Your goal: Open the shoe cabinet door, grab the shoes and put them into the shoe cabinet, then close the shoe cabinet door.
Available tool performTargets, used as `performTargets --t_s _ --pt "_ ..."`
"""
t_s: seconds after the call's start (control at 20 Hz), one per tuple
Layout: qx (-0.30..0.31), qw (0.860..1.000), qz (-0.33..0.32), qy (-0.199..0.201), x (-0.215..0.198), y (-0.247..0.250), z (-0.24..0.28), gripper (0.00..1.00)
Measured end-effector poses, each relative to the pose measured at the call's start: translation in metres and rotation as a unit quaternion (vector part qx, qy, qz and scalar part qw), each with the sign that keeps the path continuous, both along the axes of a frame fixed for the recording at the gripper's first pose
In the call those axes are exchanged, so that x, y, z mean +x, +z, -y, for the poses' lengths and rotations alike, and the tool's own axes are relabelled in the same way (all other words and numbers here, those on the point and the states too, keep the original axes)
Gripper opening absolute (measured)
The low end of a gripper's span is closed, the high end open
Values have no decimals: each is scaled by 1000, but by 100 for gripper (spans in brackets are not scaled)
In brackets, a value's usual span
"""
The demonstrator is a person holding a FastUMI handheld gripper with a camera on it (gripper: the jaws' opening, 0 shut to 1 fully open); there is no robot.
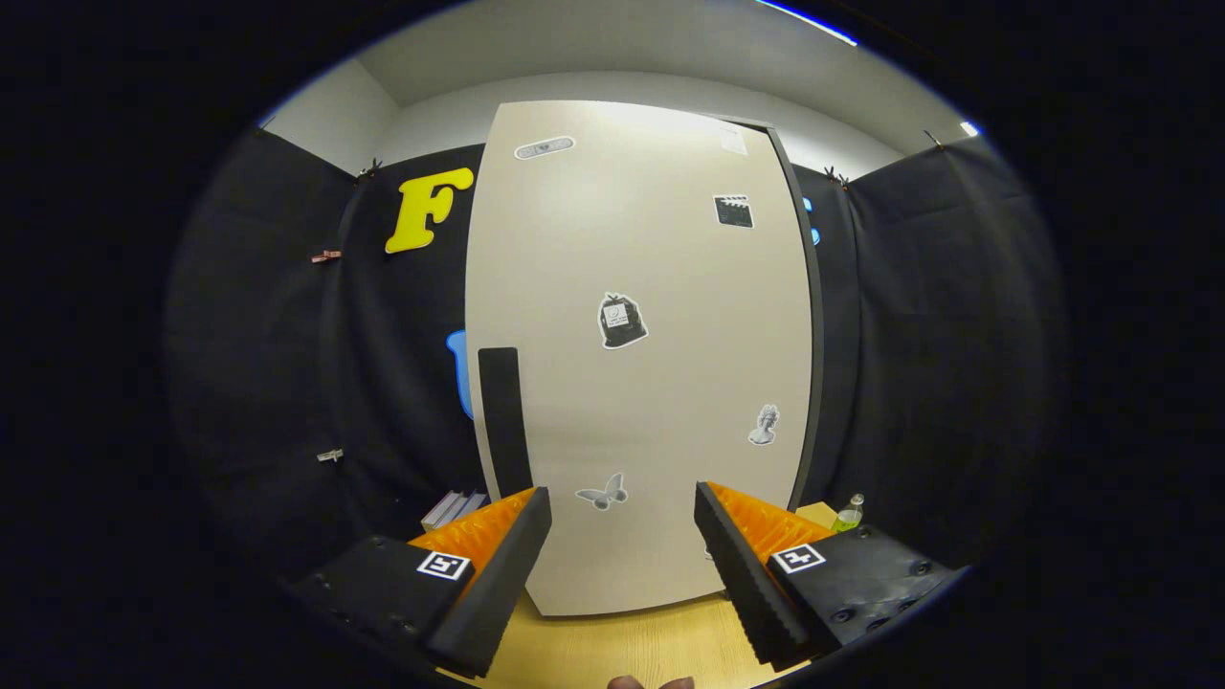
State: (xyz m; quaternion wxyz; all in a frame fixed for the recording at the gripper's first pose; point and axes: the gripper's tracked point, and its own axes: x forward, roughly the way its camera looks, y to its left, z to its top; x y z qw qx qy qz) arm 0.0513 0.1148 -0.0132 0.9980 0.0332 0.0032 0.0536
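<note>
The shoe cabinet door [641,364] is a tall beige panel with several small stickers, standing shut just ahead of my fingers. A dark vertical handle [503,421] runs along its left edge, slightly above and beyond my left finger. My gripper [622,512] is open, its fingers spread wide with nothing between them, pointing at the lower part of the door. A butterfly sticker [603,494] lies between the fingertips on the door face.
The cabinet stands on a light wooden surface [622,646]. A green bottle [847,515] stands to the right of the cabinet base. Some books [455,507] lie to the left by the handle. Black cloth walls surround the cabinet.
</note>
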Motion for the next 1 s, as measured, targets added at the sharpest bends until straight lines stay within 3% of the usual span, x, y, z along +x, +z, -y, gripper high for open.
performTargets --t_s 1.0 --pt "2 1000 2 -3 4 0 5 98"
